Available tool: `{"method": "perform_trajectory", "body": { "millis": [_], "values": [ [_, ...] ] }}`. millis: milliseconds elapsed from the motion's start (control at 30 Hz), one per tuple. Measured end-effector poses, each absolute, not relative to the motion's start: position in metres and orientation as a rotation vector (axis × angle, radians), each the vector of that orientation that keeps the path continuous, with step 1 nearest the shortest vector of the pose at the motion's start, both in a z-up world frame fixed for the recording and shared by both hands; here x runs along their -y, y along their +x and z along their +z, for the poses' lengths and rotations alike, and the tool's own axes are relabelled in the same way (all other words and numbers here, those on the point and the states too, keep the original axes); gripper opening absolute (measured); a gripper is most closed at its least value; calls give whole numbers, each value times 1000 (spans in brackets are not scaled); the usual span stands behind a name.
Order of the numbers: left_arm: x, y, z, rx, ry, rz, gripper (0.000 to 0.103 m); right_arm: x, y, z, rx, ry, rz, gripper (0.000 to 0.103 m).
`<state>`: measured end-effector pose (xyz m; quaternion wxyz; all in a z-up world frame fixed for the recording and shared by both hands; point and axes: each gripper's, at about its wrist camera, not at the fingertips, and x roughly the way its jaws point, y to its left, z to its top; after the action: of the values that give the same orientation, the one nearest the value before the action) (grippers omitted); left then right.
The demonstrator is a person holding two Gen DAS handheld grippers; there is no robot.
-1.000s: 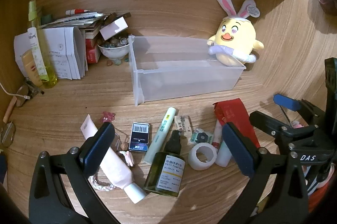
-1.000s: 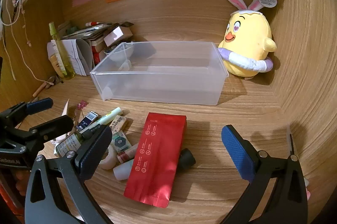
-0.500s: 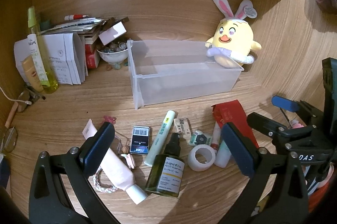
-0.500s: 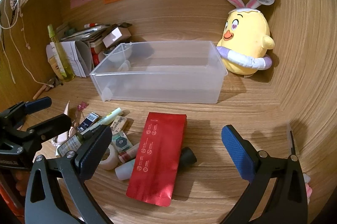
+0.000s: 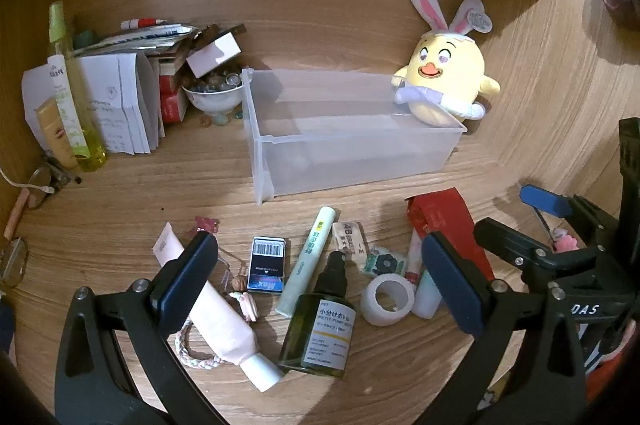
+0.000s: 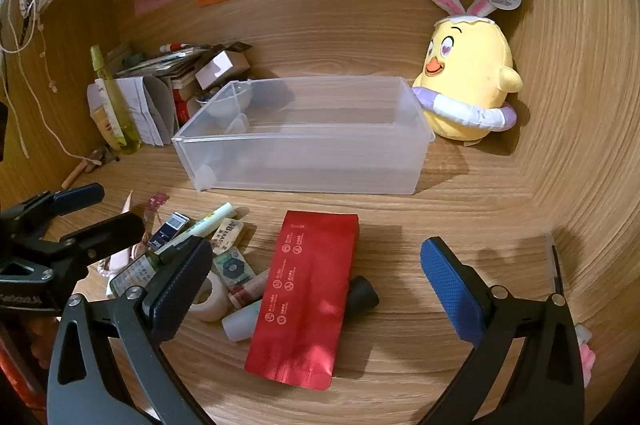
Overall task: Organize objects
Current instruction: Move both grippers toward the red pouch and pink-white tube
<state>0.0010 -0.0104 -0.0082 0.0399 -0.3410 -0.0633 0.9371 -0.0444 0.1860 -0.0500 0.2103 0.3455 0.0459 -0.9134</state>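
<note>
Bin: the translucent plastic bin (image 6: 304, 145) you are filling sits empty at the back of the wooden surface (image 6: 440, 217), a straight-walled rectangle with a thin lip, just beside the yellow plush chick (image 6: 466, 81).
Clutter: your loose items lie in a tight cluster in front of the bin, well apart from its front wall.
Red pouch: a flat, glossy foil red pouch (image 6: 306, 297) lies lengthwise between your right tool's fingers, overlapping a black cap (image 6: 362, 295) and a white tube end.
Green bottle: a dark olive pump bottle (image 5: 322, 325) with a white label lies on its side between your left tool's fingers.
Neighbours: a pale pink tube (image 5: 208, 309), a slim pale green stick (image 5: 310, 261), a tape roll (image 5: 386, 299) and a small barcoded black box (image 5: 267, 263) crowd round it, some touching.
Left tool: your left tool (image 5: 320, 289) is spread wide and grips nothing.
Right tool: your right tool (image 6: 316, 287) is equally wide and empty.
Open room: bare wood runs right of the pouch to the curved side wall.
Back left: papers, a bowl of beads (image 5: 214, 95) and a tall yellow-green bottle (image 5: 74, 101) fill that corner.
View difference: only your left camera shows the pink tube whole and a braided cord (image 5: 192, 349) beside it; only your right camera shows the pouch's full face.
</note>
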Motion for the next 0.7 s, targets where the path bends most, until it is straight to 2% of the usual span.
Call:
{"method": "perform_trajectory", "body": {
  "millis": [500, 700],
  "values": [
    [21, 12, -5, 164, -982, 2879, 103, -188, -54, -61, -92, 1026, -2535, 103],
    [44, 13, -9, 253, -1013, 2863, 103, -191, -59, -72, -54, 1074, -2496, 103]
  ]
}}
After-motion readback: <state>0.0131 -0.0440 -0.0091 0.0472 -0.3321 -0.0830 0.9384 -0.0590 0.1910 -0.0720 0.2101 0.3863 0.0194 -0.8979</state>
